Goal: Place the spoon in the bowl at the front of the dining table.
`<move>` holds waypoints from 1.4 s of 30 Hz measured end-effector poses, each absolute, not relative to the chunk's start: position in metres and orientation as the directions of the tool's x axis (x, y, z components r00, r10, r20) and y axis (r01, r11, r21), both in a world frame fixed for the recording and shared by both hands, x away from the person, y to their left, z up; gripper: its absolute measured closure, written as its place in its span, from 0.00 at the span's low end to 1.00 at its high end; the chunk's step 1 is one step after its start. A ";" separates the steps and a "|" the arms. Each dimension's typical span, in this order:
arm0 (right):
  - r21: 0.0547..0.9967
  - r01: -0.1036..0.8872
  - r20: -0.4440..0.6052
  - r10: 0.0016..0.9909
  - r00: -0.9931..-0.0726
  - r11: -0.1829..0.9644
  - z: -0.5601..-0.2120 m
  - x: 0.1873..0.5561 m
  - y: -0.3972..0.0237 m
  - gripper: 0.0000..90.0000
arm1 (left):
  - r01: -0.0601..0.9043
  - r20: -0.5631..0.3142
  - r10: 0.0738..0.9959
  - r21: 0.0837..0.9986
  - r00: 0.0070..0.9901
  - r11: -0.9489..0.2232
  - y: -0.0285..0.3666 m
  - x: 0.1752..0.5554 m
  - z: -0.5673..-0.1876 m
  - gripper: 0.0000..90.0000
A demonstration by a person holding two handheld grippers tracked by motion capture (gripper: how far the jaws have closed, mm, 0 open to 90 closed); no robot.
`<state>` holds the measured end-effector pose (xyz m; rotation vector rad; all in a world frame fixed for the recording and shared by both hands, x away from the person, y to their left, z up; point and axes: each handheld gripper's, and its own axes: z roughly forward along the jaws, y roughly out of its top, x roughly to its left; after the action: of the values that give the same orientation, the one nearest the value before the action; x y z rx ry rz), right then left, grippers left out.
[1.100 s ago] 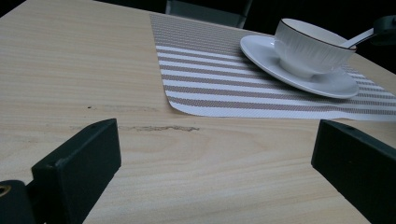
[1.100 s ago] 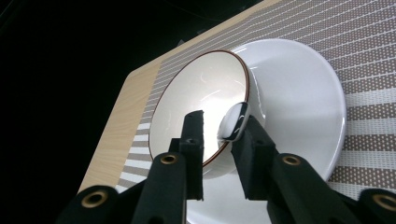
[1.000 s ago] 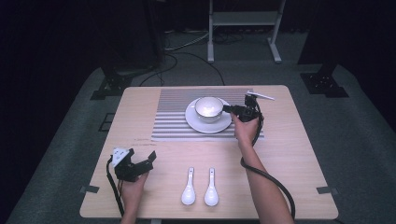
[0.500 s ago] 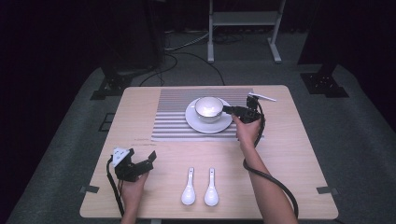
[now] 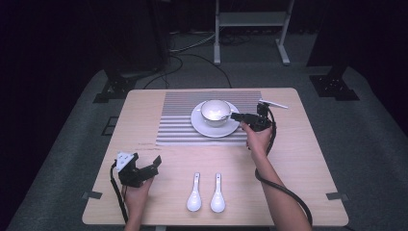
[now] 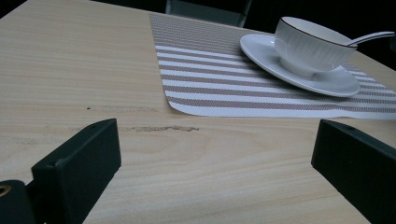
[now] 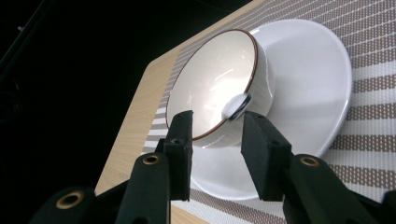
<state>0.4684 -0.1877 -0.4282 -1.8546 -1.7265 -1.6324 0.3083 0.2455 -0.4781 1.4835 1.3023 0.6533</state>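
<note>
Spoon (image 7: 236, 106) just released into bowl (image 5: 215, 110)

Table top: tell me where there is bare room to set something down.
Bare wood lies left of the striped placemat, up to the table's left edge, and on the right side between the placemat and the right edge. The front middle is taken by two spoons; the bowl and saucer crowd the mat's right half.

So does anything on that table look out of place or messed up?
Mostly tidy: bowl upright on its saucer on the striped mat, two spoons side by side. One oddity is a dark scuff on the wood by the mat's near corner.
</note>
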 end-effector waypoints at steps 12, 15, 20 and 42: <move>0.538 0.776 0.742 0.622 -0.250 -0.329 -0.433 0.459 -0.194 0.69 | 0.389 -0.207 0.940 0.917 0.270 0.090 0.245 0.308 -0.478 0.00; 0.539 0.777 0.742 0.620 -0.254 -0.326 -0.434 0.457 -0.195 0.69 | 0.388 -0.206 0.940 0.917 0.270 0.089 0.245 0.308 -0.478 0.00; 0.539 0.780 0.744 0.614 -0.263 -0.318 -0.436 0.451 -0.199 0.69 | 0.388 -0.206 0.940 0.917 0.271 0.089 0.245 0.308 -0.478 0.00; 0.550 0.784 0.748 0.586 -0.310 -0.287 -0.438 0.427 -0.209 0.64 | 0.387 -0.205 0.941 0.918 0.270 0.089 0.244 0.308 -0.478 0.00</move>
<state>0.4267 -0.2086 -0.4380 -1.7263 -1.7558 -1.6473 0.3077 0.2438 -0.4780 1.4887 1.2987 0.6617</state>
